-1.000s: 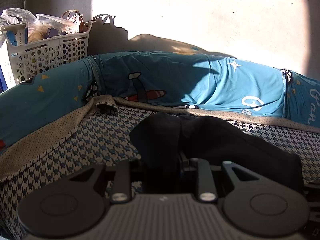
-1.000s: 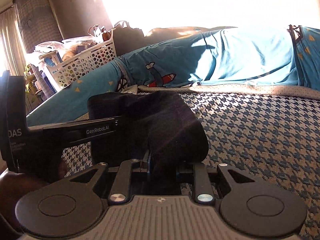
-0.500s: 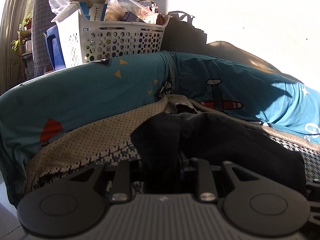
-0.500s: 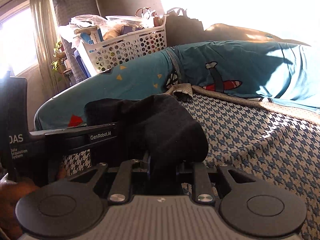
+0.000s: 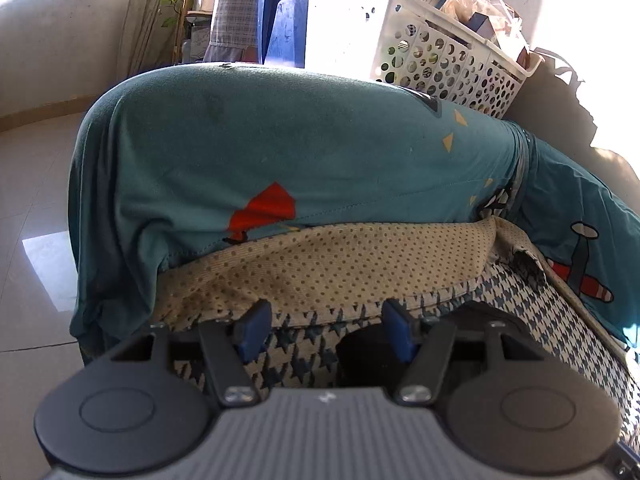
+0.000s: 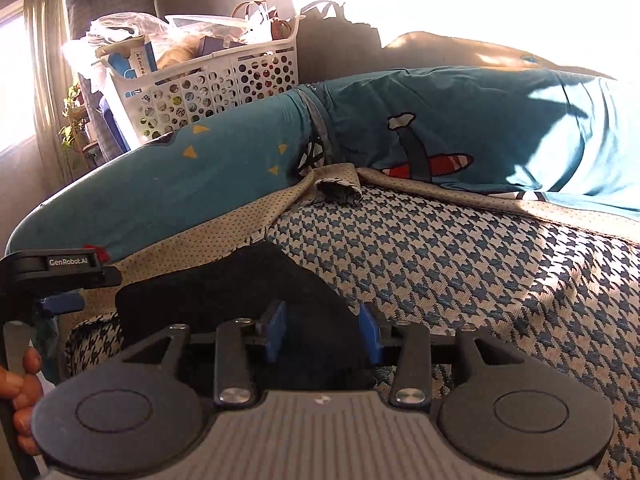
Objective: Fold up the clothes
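Note:
A folded black garment [image 6: 248, 280] lies on the blue-and-white houndstooth cover [image 6: 440, 272] near the bed's corner. My right gripper [image 6: 322, 332] hovers low over its near edge. Its jaws are opening and the cloth lies loose between the blue pads [image 6: 275, 330], which do not press on it. My left gripper [image 5: 325, 332] is also opening, with only houndstooth cover between its pads; the black garment [image 5: 360, 356] shows just under its right pad. In the right wrist view one of the left gripper's fingers [image 6: 80, 276] reaches in from the left, held by a hand [image 6: 24, 380].
A teal printed bolster [image 5: 300, 160] and a beige dotted border [image 5: 340, 264] rim the bed. Behind them stand a full white perforated basket [image 6: 208, 84] and a blue plastic stool [image 5: 284, 20]. Tiled floor [image 5: 36, 220] lies past the corner on the left.
Both grippers have carried the black garment left toward the bed's corner, set it down and opened off it. The left gripper has rolled and swung toward the bed's edge and floor.

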Motion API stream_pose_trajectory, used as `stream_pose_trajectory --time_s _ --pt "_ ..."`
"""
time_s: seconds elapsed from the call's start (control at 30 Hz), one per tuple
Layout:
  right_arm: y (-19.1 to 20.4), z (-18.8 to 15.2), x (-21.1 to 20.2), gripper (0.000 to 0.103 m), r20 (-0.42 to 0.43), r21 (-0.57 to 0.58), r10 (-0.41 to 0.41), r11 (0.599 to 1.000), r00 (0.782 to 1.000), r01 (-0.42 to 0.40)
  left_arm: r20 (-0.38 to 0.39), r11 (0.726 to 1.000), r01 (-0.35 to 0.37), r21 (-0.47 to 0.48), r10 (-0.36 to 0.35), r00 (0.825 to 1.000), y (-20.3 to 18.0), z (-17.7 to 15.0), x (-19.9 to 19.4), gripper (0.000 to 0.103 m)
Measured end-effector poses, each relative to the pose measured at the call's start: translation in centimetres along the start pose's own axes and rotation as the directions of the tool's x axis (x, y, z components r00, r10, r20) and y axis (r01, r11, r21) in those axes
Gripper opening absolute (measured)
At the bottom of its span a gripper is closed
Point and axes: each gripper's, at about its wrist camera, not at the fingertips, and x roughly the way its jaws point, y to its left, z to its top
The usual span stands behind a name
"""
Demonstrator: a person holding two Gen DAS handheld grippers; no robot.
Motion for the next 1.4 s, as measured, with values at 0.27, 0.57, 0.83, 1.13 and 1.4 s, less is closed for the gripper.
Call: stream_pose_trajectory --time_s 0.27,0.57,0.83,1.13,1.4 --pt "2.1 -1.0 -1.2 0.04 -0.013 -0.067 0.09 0.994 0.996 -0.091 -0.012 0.992 -0.016 0.128 0.018 1.0 -2.3 -1.2 0.3 0.061" --pt "5.0 -4.5 0.8 0.04 -0.133 -0.134 0.107 0.983 0.985 -0.125 -0.073 0.981 -0.045 0.186 0.059 0.996 -2.7 -2.5 2.0 0.069" --pt "5.4 -5.9 0.7 0.039 -0.168 -0.192 0.069 0.976 0.983 -0.101 -0.116 0.991 -0.039 0.126 0.054 0.992 -1.7 -2.7 2.9 0.079" --pt "5.1 -7.5 -1.2 0.04 -0.182 -0.169 0.035 0.983 0.983 -0.067 -0.114 0.996 -0.02 0.092 0.031 0.993 -1.0 -2.6 2.0 0.078" --pt "6.3 -8.7 -3.0 0.043 -0.204 -0.225 -0.045 0.974 0.978 -0.002 -0.143 0.989 0.033 0.142 -0.013 0.99 -0.8 -3.0 0.3 0.082"
